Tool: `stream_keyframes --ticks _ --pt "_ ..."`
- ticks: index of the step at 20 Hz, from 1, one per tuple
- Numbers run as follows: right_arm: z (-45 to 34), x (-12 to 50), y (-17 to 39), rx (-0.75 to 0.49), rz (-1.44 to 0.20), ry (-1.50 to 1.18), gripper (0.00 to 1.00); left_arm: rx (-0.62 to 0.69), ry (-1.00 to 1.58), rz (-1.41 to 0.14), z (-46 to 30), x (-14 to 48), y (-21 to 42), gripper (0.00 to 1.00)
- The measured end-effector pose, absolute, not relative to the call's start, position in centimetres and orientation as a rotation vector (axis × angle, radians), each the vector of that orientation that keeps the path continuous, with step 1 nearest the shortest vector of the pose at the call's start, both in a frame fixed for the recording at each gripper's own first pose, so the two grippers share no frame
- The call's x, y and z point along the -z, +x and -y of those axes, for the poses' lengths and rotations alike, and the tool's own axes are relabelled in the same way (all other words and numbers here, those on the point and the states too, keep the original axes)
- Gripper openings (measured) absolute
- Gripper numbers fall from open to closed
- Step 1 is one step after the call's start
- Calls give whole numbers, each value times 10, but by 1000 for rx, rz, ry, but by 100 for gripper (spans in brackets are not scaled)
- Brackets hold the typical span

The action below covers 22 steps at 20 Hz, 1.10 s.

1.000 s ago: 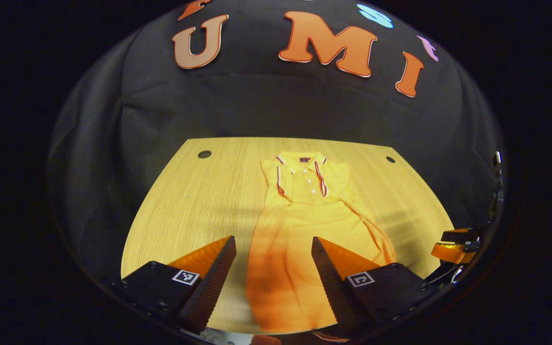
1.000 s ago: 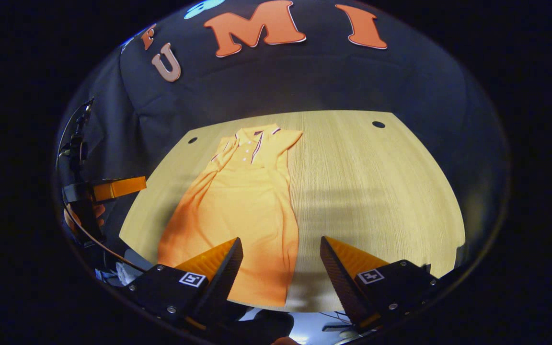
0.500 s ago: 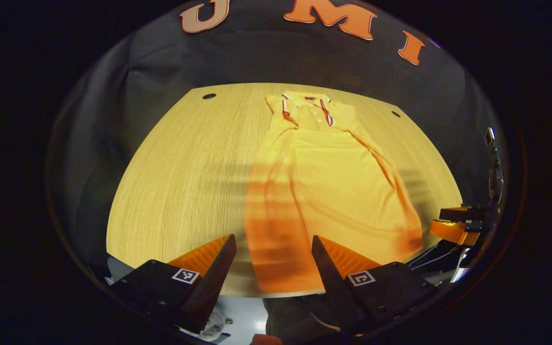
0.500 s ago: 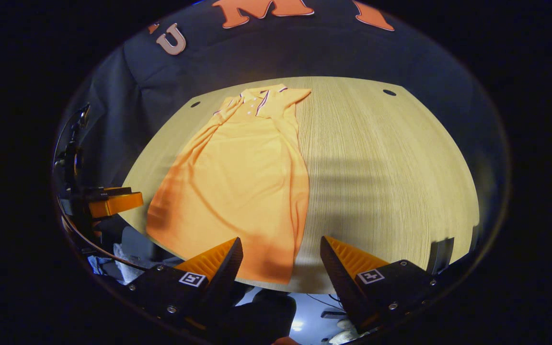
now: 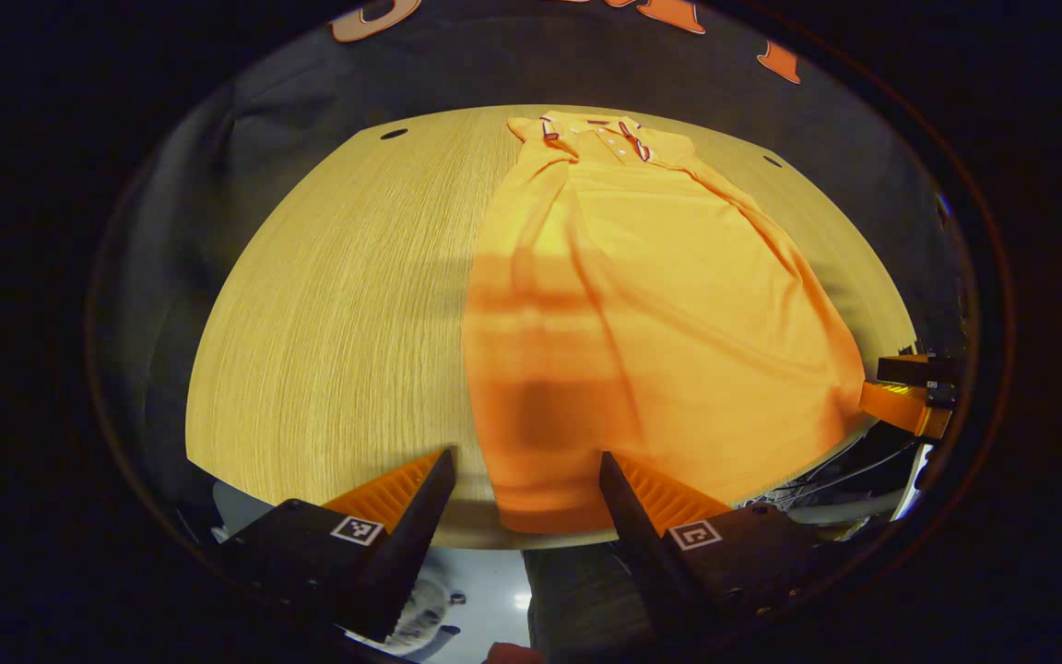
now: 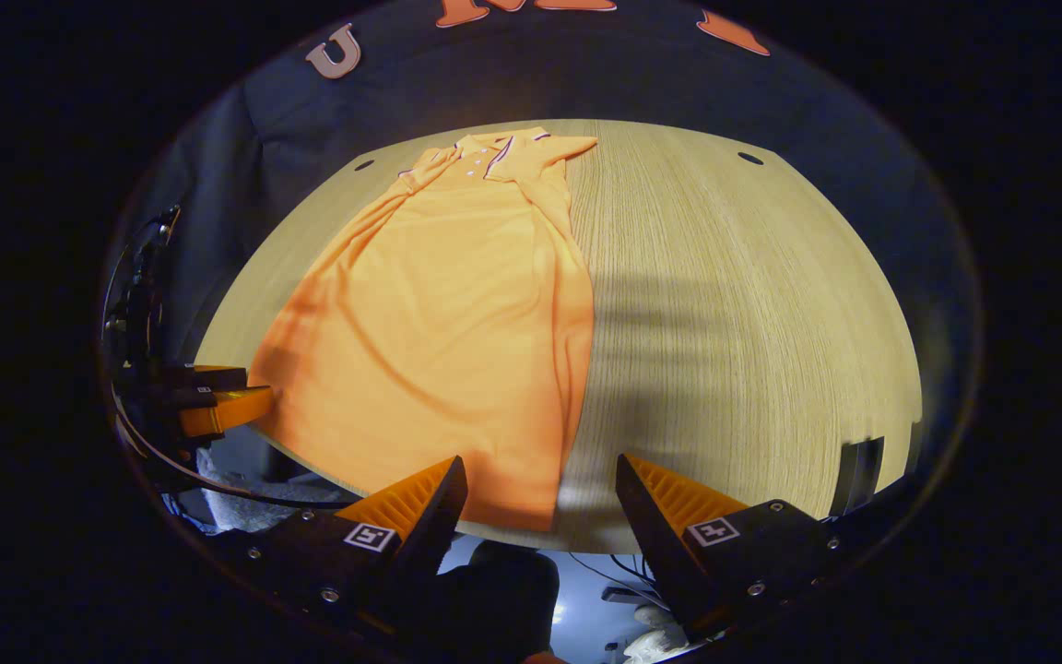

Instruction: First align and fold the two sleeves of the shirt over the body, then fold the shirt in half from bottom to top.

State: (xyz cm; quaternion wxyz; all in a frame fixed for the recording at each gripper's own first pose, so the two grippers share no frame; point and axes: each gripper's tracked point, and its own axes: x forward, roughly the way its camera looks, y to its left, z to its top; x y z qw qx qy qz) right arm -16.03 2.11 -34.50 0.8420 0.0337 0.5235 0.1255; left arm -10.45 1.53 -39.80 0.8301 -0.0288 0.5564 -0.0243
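Observation:
An orange polo shirt (image 5: pixel 642 304) (image 6: pixel 448 314) lies flat on the wooden table (image 5: pixel 337 304) (image 6: pixel 743 304), collar at the far end, both sleeves folded in over the body, hem at the near edge. My left gripper (image 5: pixel 526 475) hovers open above the hem's left corner, nothing between its fingers. Over the hem's right corner my right gripper (image 6: pixel 540 484) also stands open and empty. The left gripper view has the right gripper (image 5: pixel 909 392) at its right rim; the right gripper view has the left gripper (image 6: pixel 208 397) at its left rim.
Small dark holes (image 5: pixel 394 135) (image 6: pixel 750 159) mark the table's far corners. Bare wood stretches left of the shirt in the left gripper view and right of it in the right gripper view. Floor and cables (image 6: pixel 245 493) lie below the near table edge.
Both grippers have pulled back toward the near edge and tilted down, so the shirt's hem now lies between their fingers' lines. Both stay open; the shirt has not moved.

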Motion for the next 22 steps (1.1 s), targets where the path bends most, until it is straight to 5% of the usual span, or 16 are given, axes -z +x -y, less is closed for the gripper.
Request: stream_keyframes --ticks 10,11,12,13,15,16,18,19,20,22 --pt "-44 362 -172 -311 -1136 -42 95 7 -93 -1148 -9 400 -106 90" --pt "-51 359 -175 -327 -1137 -37 90 22 -85 -1147 -2 399 -105 80" --pt "-56 360 -176 -336 -1142 -54 68 38 -75 -1146 4 399 -104 72" --pt "-55 359 -174 -341 -1140 -85 67 59 -77 -1141 11 397 -104 52" --pt "-61 360 -173 -337 -1153 -54 41 65 -73 -1148 16 398 -101 16" --pt "-65 359 -174 -352 -1168 -10 26 75 -77 -1149 17 398 -99 14" --pt "-82 357 -177 -418 -1178 91 21 69 -143 -1148 18 396 -99 15" --pt "-79 354 -178 -405 -1194 128 21 71 -180 -1157 17 397 -99 2" --pt "-80 356 -178 -405 -1203 161 9 78 -201 -1160 18 397 -99 2" --pt "-80 353 -171 -388 -1192 201 9 87 -214 -1173 18 395 -101 2"
